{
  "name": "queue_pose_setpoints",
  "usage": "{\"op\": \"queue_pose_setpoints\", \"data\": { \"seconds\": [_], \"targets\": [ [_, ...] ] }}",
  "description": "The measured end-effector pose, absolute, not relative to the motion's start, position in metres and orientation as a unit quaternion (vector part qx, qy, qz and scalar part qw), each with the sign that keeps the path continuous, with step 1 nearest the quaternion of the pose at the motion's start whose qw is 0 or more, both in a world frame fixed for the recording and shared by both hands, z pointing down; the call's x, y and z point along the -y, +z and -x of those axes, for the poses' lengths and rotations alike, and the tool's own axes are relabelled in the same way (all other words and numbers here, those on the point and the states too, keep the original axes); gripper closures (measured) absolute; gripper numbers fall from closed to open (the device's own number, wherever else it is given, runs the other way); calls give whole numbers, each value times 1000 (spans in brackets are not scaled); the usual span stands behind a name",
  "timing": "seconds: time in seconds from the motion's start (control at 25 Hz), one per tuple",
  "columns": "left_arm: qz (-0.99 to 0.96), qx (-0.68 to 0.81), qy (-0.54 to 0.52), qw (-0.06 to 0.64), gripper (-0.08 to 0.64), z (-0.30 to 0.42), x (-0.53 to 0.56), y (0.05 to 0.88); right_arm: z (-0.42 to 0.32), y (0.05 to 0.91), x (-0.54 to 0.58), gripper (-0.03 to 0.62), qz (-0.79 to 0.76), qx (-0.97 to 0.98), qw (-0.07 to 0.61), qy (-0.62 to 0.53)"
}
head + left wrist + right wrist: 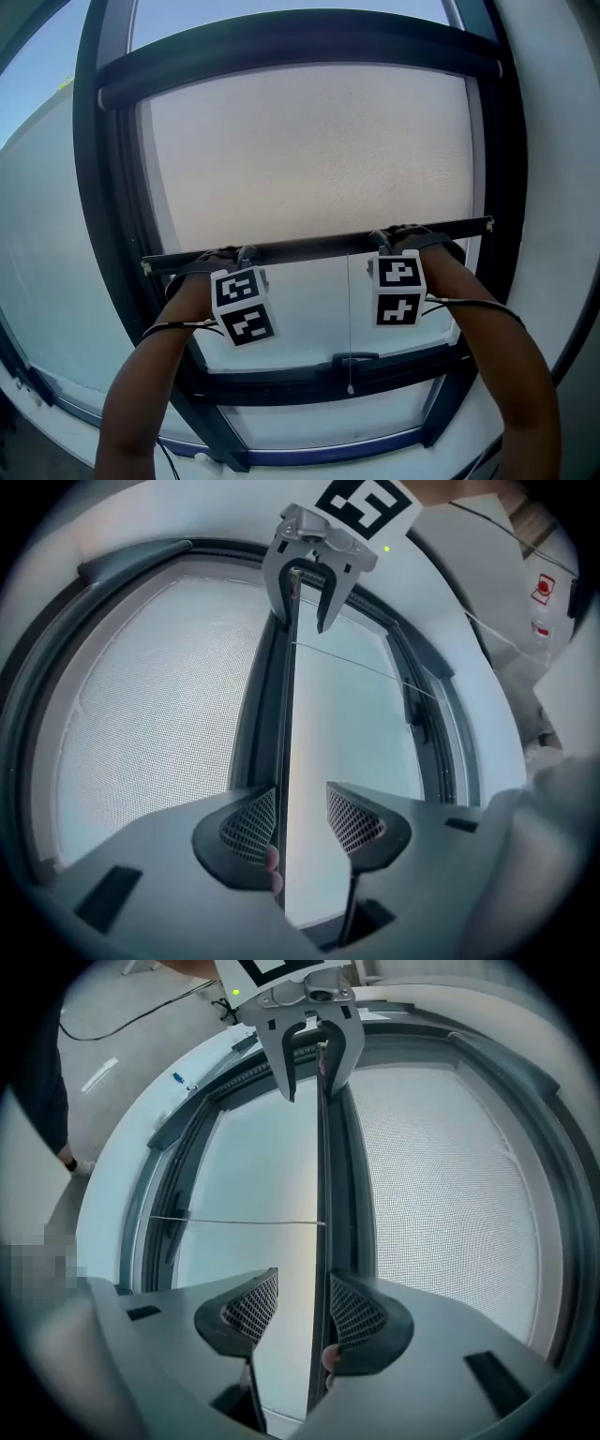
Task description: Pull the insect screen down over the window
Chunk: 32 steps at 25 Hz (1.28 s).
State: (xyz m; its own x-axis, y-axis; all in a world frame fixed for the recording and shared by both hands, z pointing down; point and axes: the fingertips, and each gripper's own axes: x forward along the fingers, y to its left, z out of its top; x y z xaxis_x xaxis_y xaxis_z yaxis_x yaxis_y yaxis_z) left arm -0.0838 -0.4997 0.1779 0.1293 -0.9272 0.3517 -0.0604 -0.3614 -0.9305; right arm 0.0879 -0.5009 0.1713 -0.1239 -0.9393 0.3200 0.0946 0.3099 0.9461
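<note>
The insect screen [309, 159] hangs partway down the window, and its dark bottom bar [309, 246] runs level across the glass. My left gripper [242, 253] sits at the bar's left part, my right gripper [382, 239] at its right part. In the left gripper view the bar [286, 714] passes between my open jaws [302, 822], against the left pad with a gap to the right pad. In the right gripper view the bar [321, 1166] lies close to the right pad of my open jaws [305, 1307]. A thin pull cord [349, 319] hangs from the bar's middle.
The dark window frame [112, 187] surrounds the screen, with the roller housing [300, 47] on top. A window handle [354, 358] sits on the lower sash below the cord. Bare glass [309, 309] shows under the bar. Cables run from both grippers along the arms.
</note>
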Motion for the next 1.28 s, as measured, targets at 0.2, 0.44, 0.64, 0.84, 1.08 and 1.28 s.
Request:
{"op": "queue_pose_setpoints", "data": {
  "seconds": [0.2, 0.44, 0.64, 0.84, 1.08, 1.28],
  "targets": [
    [647, -393, -514, 404, 390, 83, 501, 190, -88, 183, 502, 420, -360, 591, 552, -465],
    [659, -389, -513, 388, 391, 82, 503, 201, -87, 195, 503, 420, -355, 598, 552, -460],
    [672, -369, -523, 373, 391, 81, 502, 242, -88, 235, 502, 420, -332, 619, 553, -449],
    [694, -363, -513, 352, 391, 77, 499, 268, -93, 260, 501, 420, -331, 648, 529, -437],
    [706, -343, -523, 333, 391, 76, 497, 295, -92, 287, 499, 420, -318, 667, 531, -414],
    [706, -326, -538, 325, 391, 78, 495, 326, -89, 316, 497, 420, -307, 682, 530, -400]
  ]
}}
